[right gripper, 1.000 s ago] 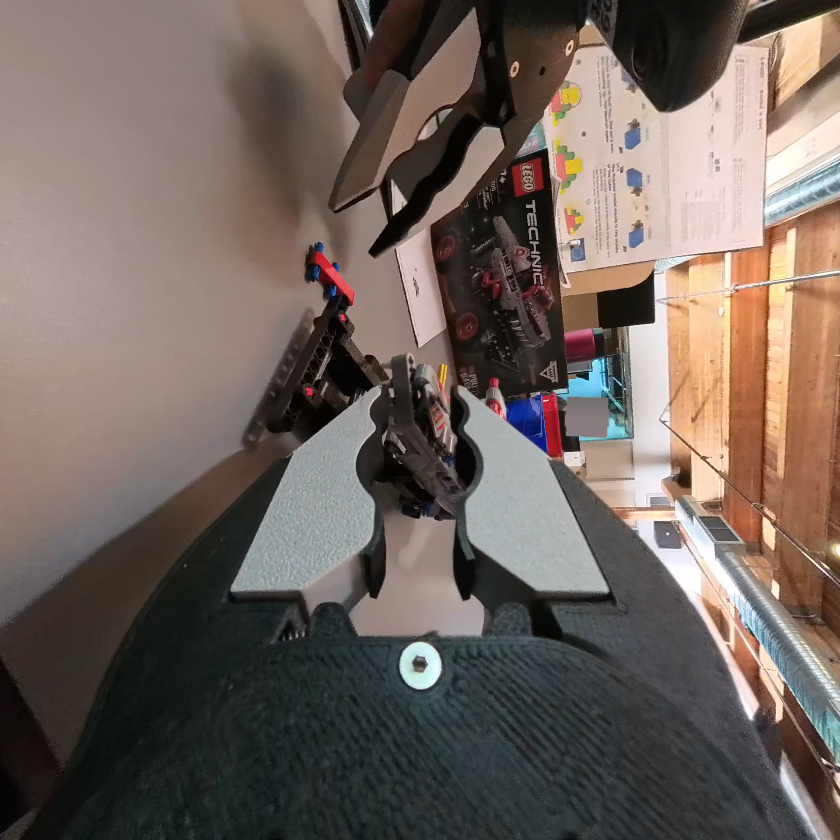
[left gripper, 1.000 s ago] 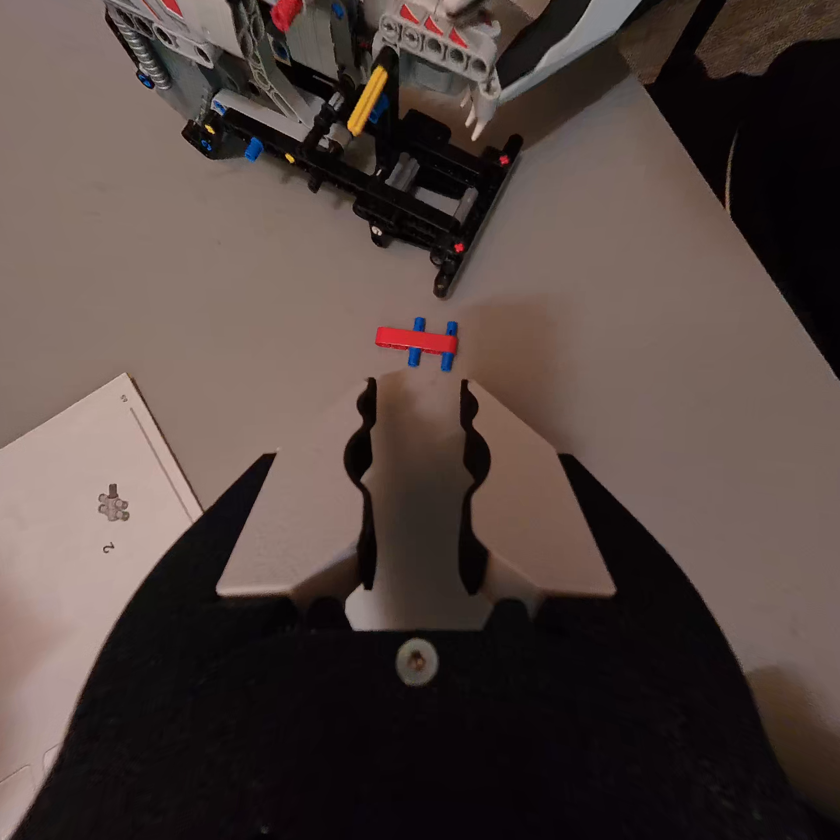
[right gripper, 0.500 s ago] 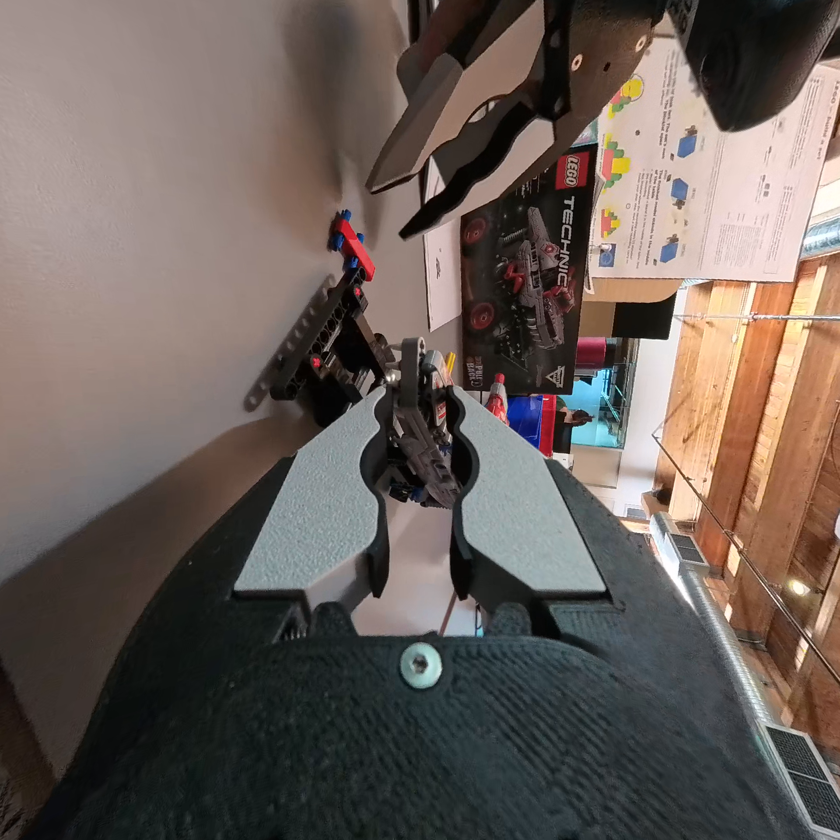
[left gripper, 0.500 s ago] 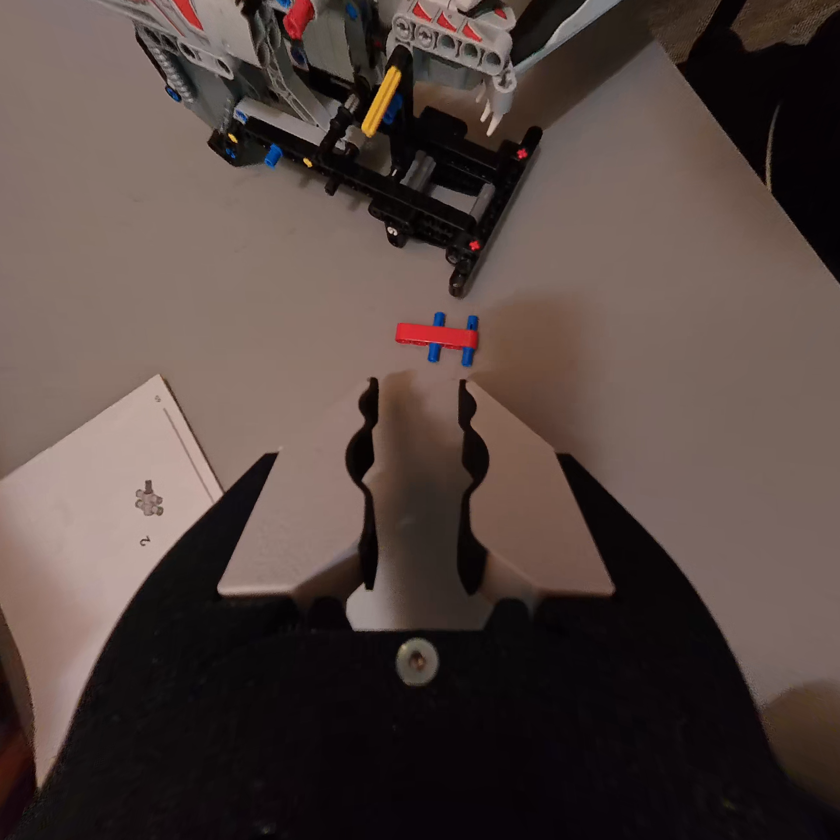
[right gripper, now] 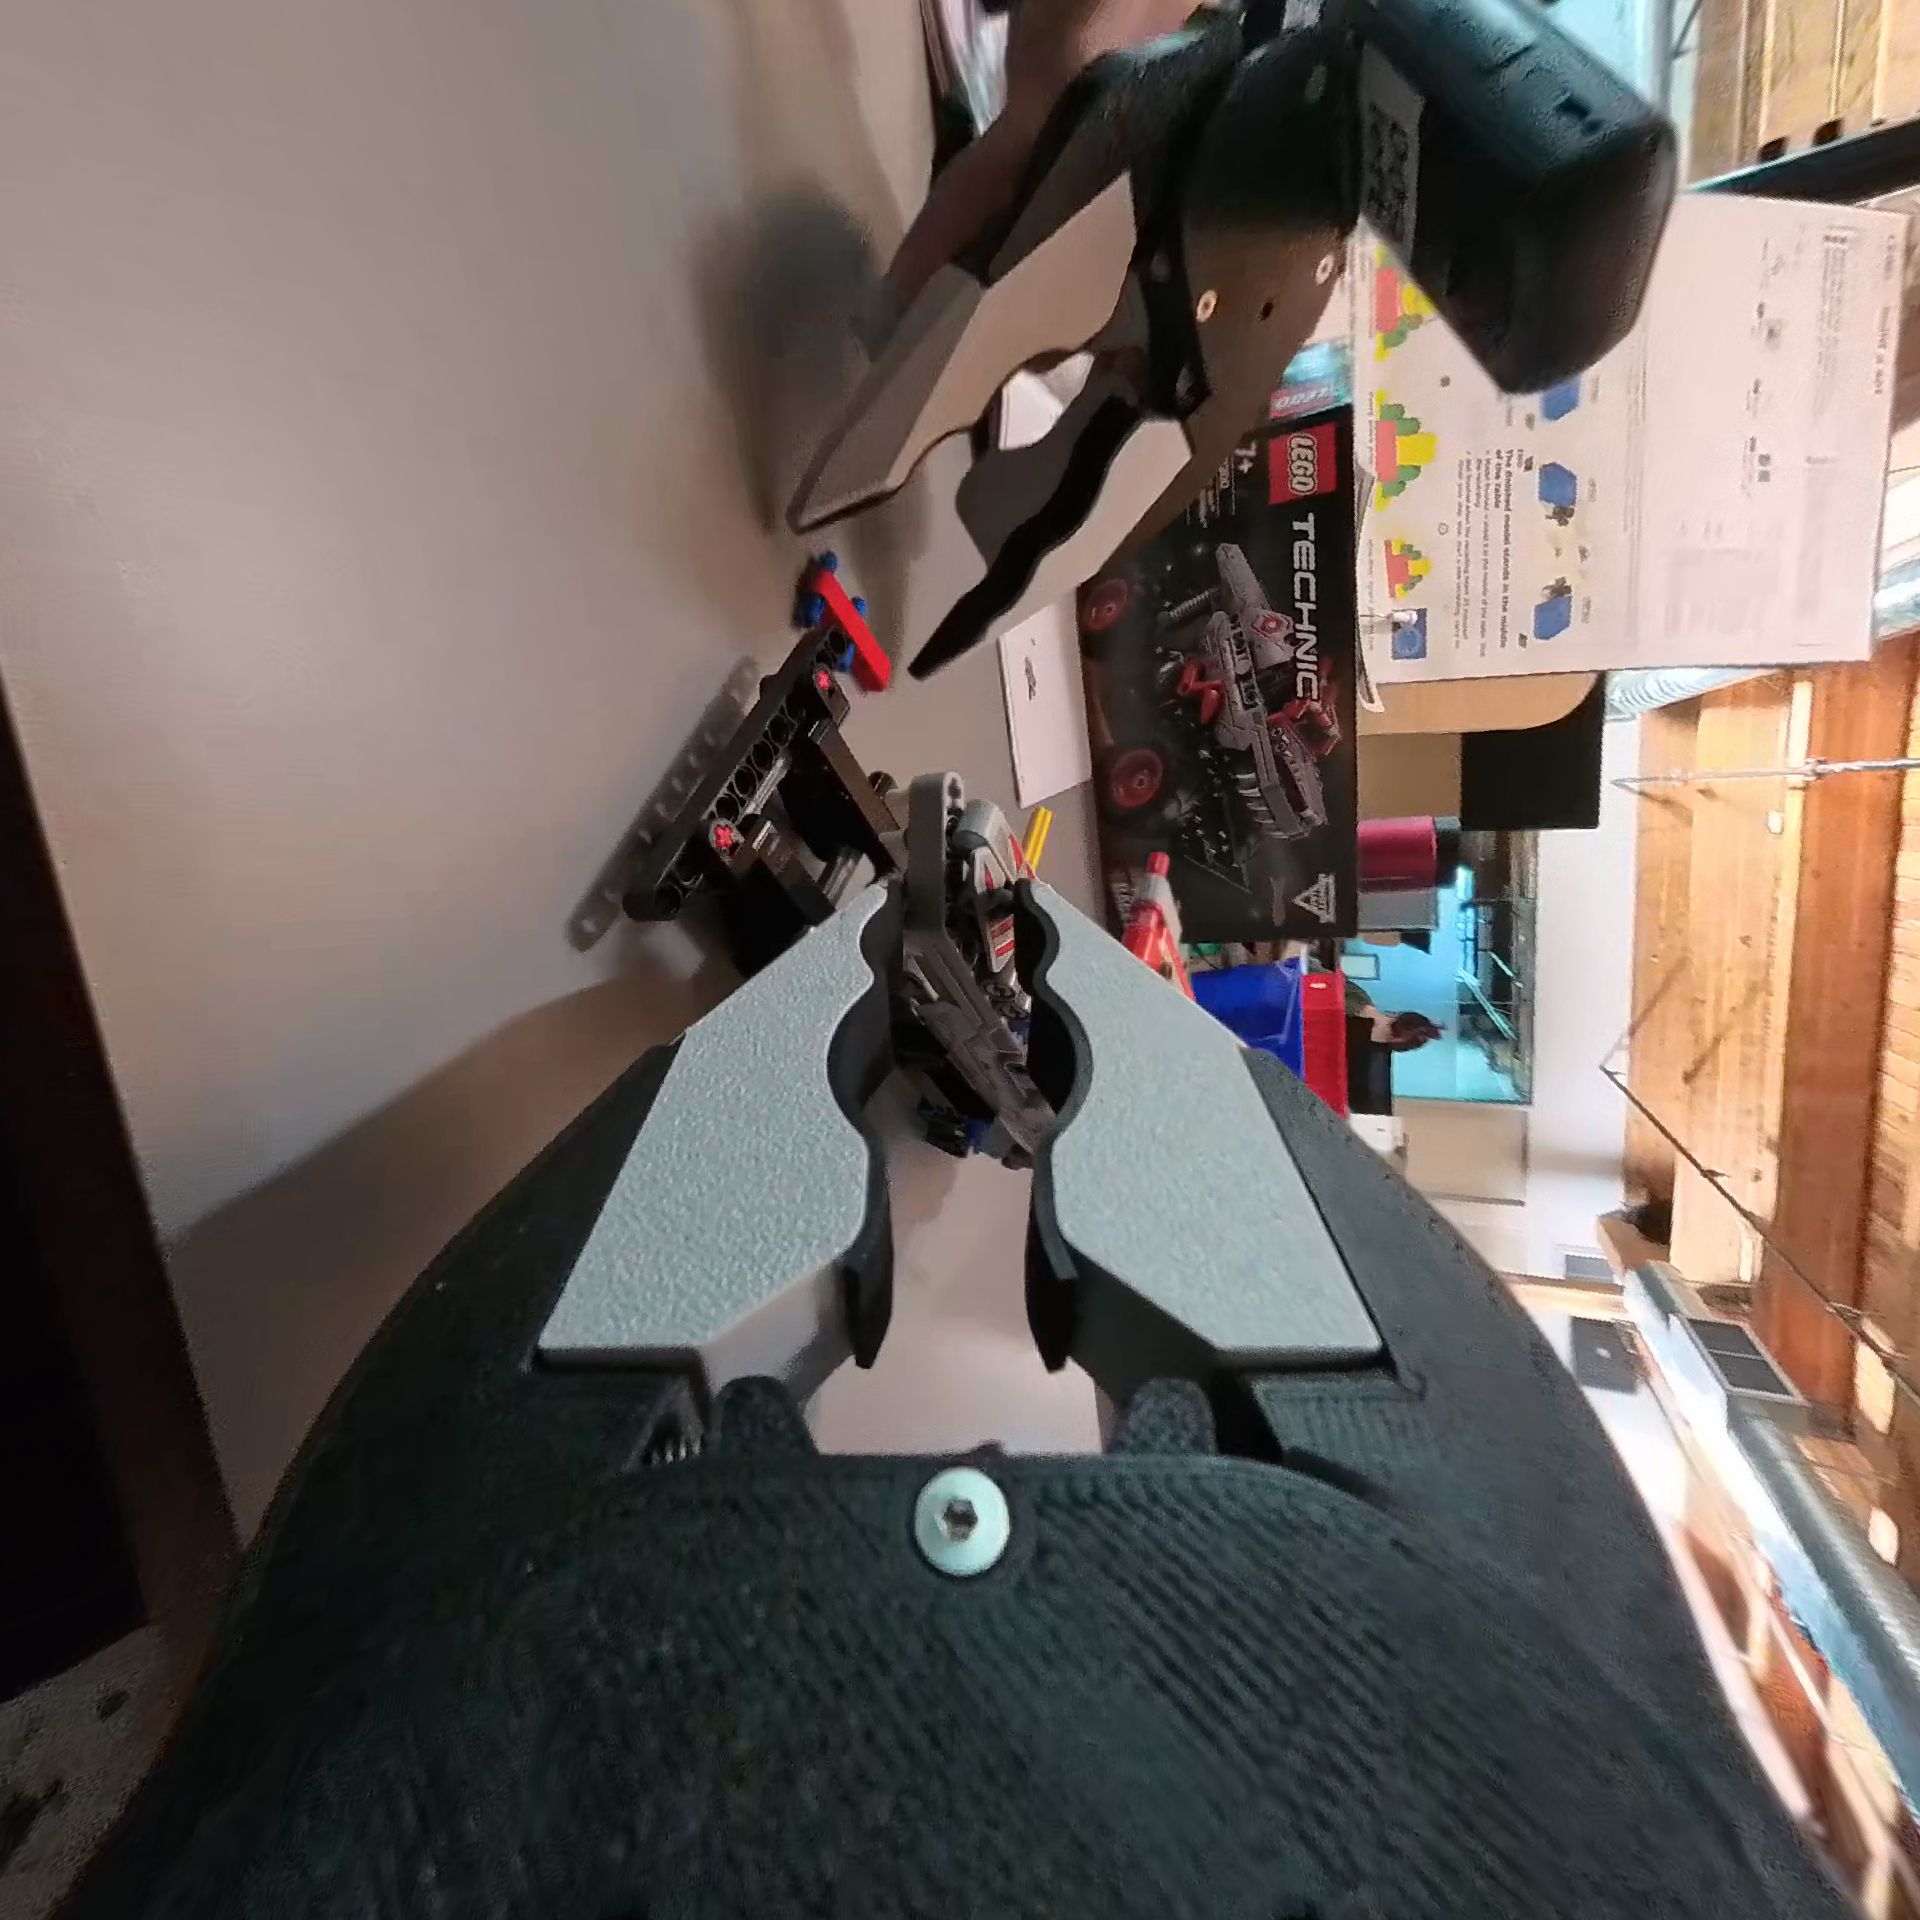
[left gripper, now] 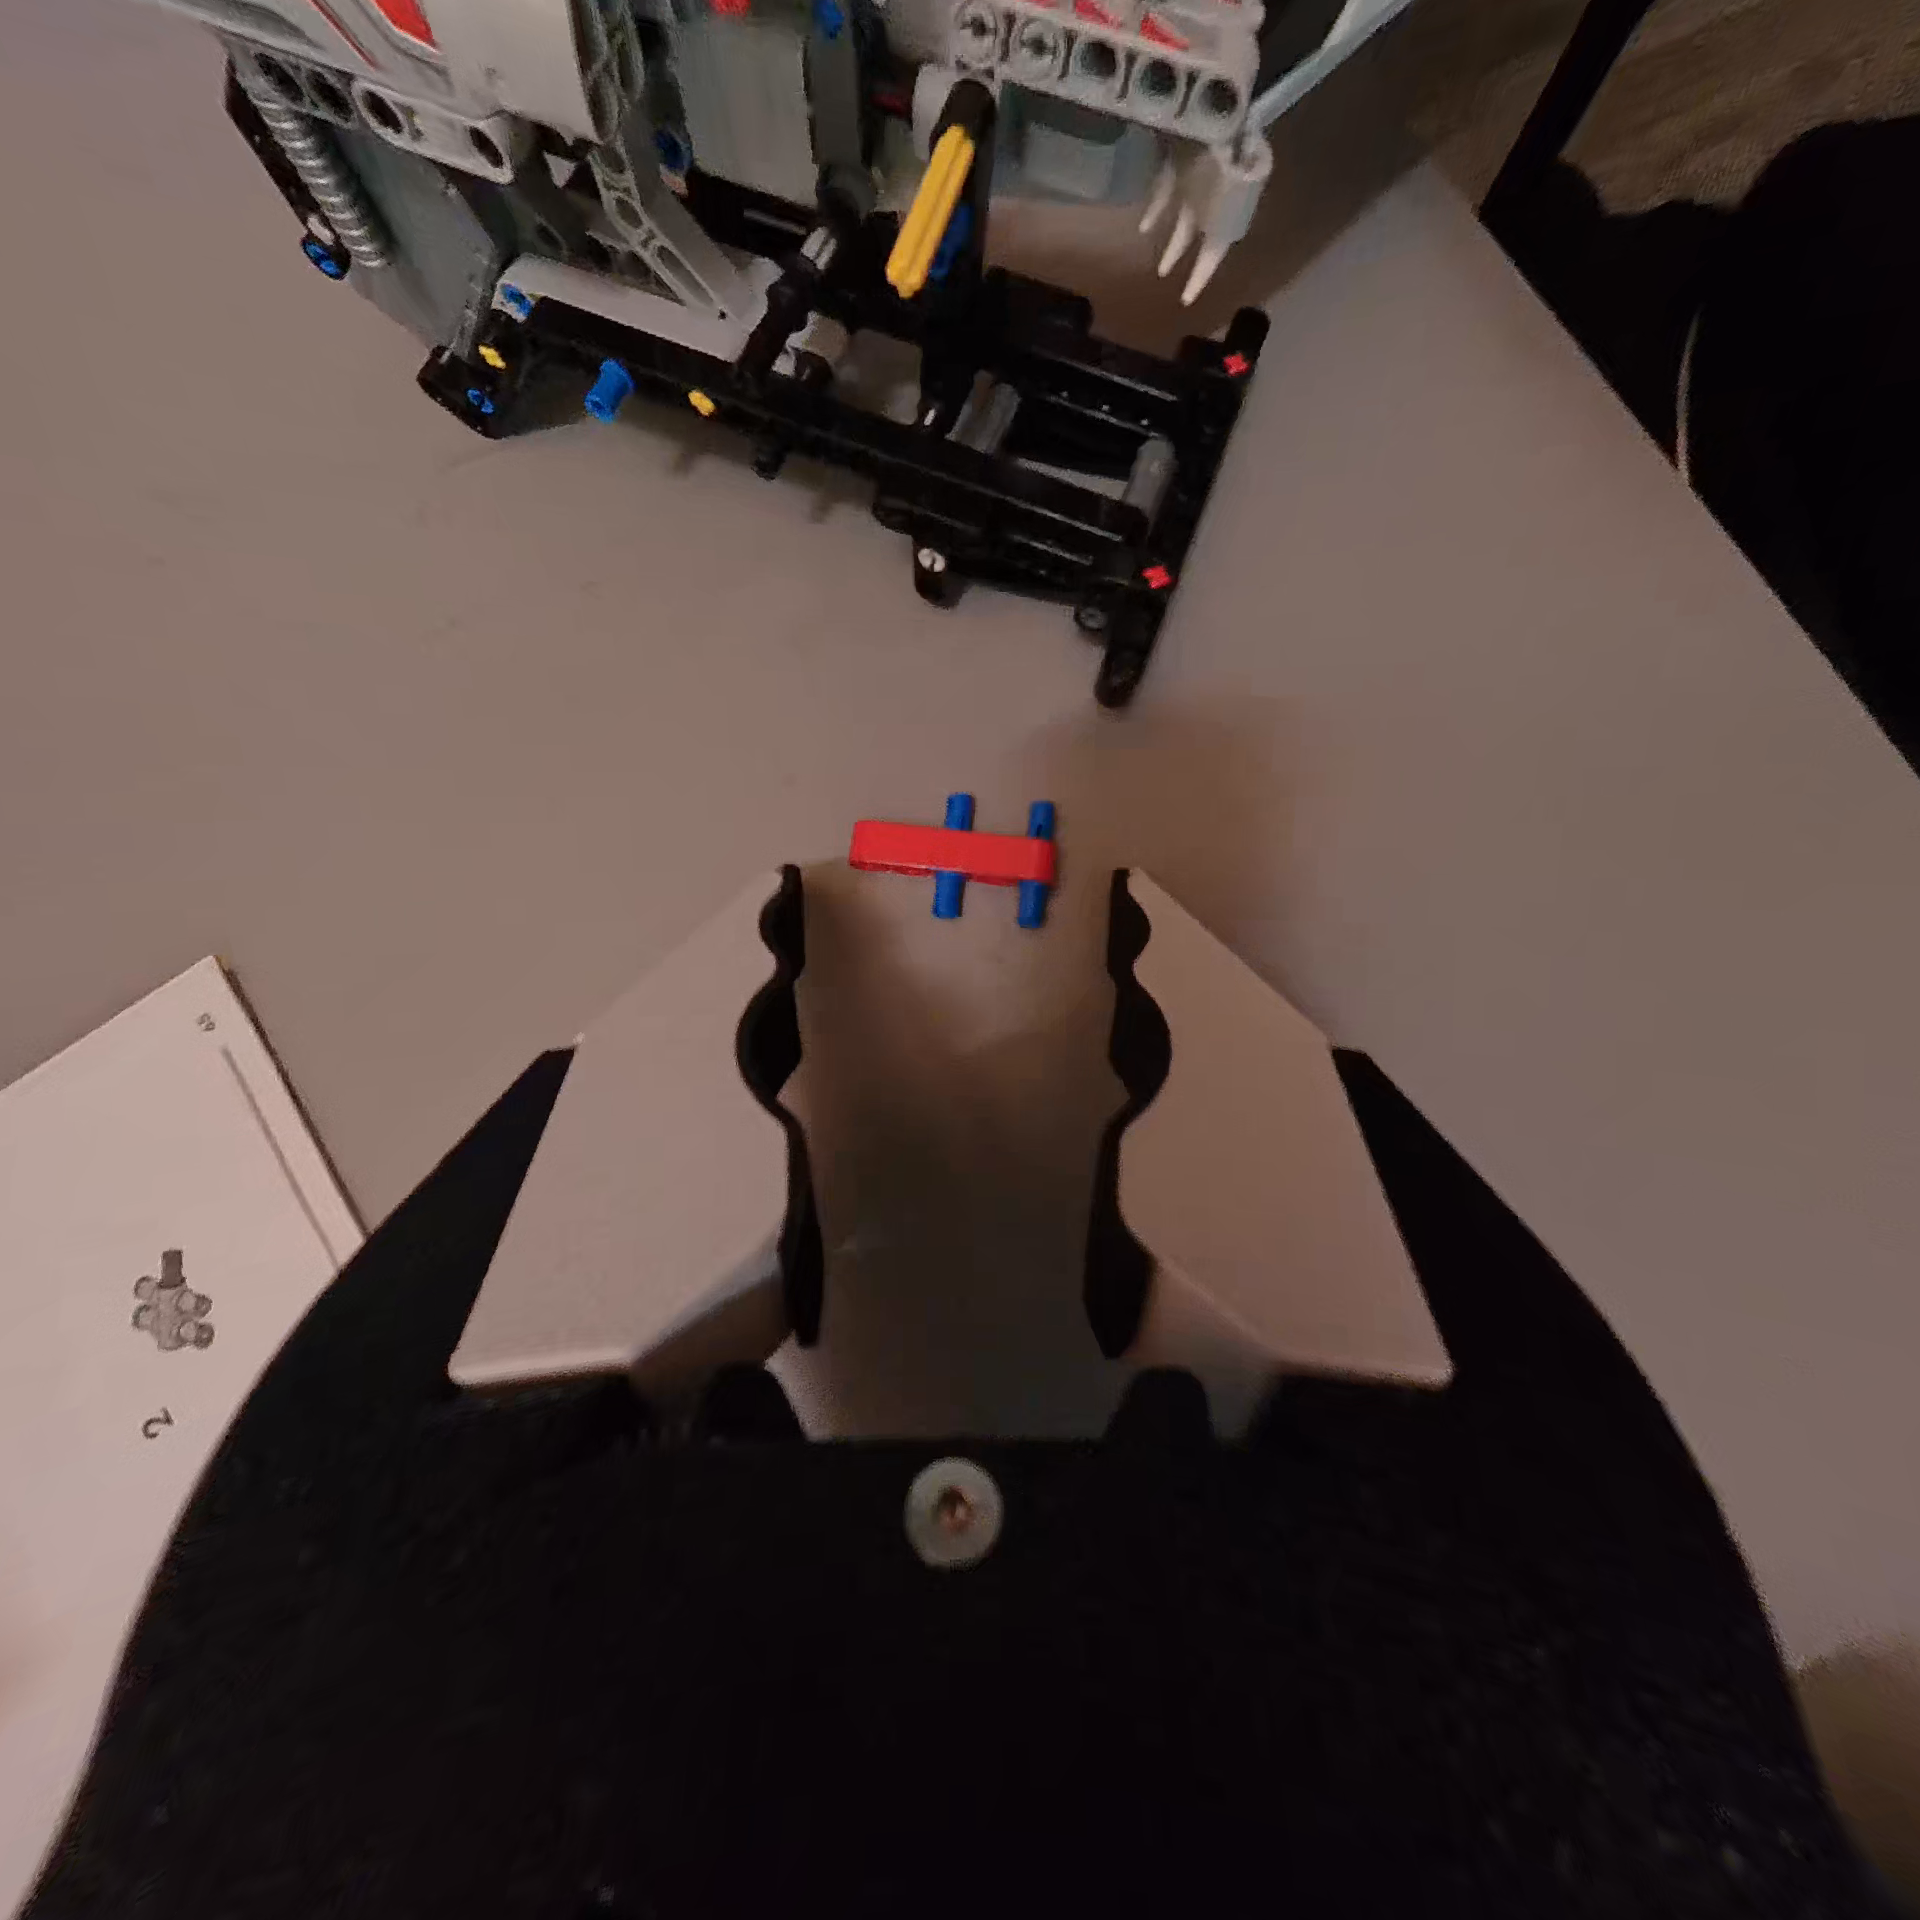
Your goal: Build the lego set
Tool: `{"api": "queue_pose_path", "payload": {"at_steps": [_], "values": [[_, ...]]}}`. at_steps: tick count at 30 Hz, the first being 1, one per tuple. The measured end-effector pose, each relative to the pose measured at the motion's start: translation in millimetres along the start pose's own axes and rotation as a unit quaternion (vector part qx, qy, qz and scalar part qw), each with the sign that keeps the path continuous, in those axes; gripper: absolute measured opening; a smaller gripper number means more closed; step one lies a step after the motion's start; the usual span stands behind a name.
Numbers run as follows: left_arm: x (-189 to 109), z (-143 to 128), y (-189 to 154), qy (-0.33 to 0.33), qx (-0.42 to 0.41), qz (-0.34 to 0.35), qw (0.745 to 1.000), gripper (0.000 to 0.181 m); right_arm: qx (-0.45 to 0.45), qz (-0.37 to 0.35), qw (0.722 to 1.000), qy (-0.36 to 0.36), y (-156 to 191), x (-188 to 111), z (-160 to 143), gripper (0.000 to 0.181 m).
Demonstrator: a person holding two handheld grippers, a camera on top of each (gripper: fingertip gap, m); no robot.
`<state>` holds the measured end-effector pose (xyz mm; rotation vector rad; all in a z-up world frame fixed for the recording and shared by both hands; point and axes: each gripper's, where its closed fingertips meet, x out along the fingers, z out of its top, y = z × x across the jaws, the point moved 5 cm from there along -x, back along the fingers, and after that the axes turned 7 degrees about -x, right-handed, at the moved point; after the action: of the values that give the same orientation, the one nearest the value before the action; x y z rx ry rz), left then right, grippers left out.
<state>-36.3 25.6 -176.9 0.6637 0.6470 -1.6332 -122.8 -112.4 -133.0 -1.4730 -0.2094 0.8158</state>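
Note:
A small red beam with two blue pins (left gripper: 951, 857) lies on the grey table (left gripper: 416, 675). My left gripper (left gripper: 953, 878) is open, and its fingertips straddle the beam's near edge without gripping it. The half-built lego vehicle (left gripper: 1039, 468), a black frame with a grey body, stands just beyond. My right gripper (right gripper: 956, 894) is shut on the model's grey body (right gripper: 971, 997) and holds it on the table. The right wrist view also shows the left gripper (right gripper: 860, 592) hovering over the red beam (right gripper: 854, 632).
An instruction booklet (left gripper: 156, 1247) lies at the left. The table edge (left gripper: 1662, 499) runs close on the right, with dark floor beyond. A black lego box (right gripper: 1226, 707), a printed sheet (right gripper: 1662, 436) and blue and red bins (right gripper: 1257, 1013) stand behind the model.
My left gripper has opened wider and moved forward and down onto the red beam. My right gripper has kept its hold on the model.

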Motion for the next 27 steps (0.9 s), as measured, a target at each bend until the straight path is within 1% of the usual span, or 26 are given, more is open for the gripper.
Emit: {"api": "queue_pose_path", "payload": {"at_steps": [5,10,11,12,14,15,17,19,21,22,25,26,27], "values": [[5,3,-4,-0.005,0.020,-0.016,1.000,0.037,0.029,0.005,0.999,-0.022,0,-3,-1,0.019],[7,2,-4,-0.022,-0.004,-0.020,1.000,0.039,0.024,-0.003,1.000,-0.017,0,2,1,0.020],[6,2,-5,-0.020,-0.009,-0.015,1.000,0.049,0.021,-0.004,1.000,-0.016,0,3,2,0.020],[3,3,-5,-0.018,-0.014,-0.006,1.000,0.053,0.021,-0.003,1.000,-0.015,0,3,2,0.020],[-5,4,-9,-0.018,-0.028,0.007,0.999,0.053,0.025,-0.002,1.000,-0.014,0,4,2,0.020],[-8,5,-13,-0.018,-0.032,0.011,0.999,0.049,0.024,-0.002,1.000,-0.013,0,5,3,0.020],[-10,6,-22,-0.012,-0.038,0.025,0.999,0.037,0.021,-0.002,1.000,-0.011,0,7,4,0.020],[-6,1,-29,0.016,-0.043,0.039,0.998,0.036,0.021,-0.002,1.000,-0.010,0,8,4,0.020],[-1,-1,-29,0.028,-0.050,0.073,0.996,0.035,0.022,-0.003,1.000,-0.013,1,9,4,0.020],[0,1,-31,0.018,-0.054,0.073,0.996,0.027,0.023,-0.004,1.000,-0.014,1,10,4,0.020],[3,1,-29,0.017,-0.053,0.089,0.994,0.005,0.029,-0.006,0.999,-0.018,1,10,4,0.020],[4,2,-31,0.015,-0.047,0.087,0.995,0.001,0.029,-0.006,0.999,-0.018,2,10,3,0.020],[4,2,-31,0.014,-0.050,0.090,0.995,0.002,0.029,-0.007,0.999,-0.019,2,10,3,0.020]]}}
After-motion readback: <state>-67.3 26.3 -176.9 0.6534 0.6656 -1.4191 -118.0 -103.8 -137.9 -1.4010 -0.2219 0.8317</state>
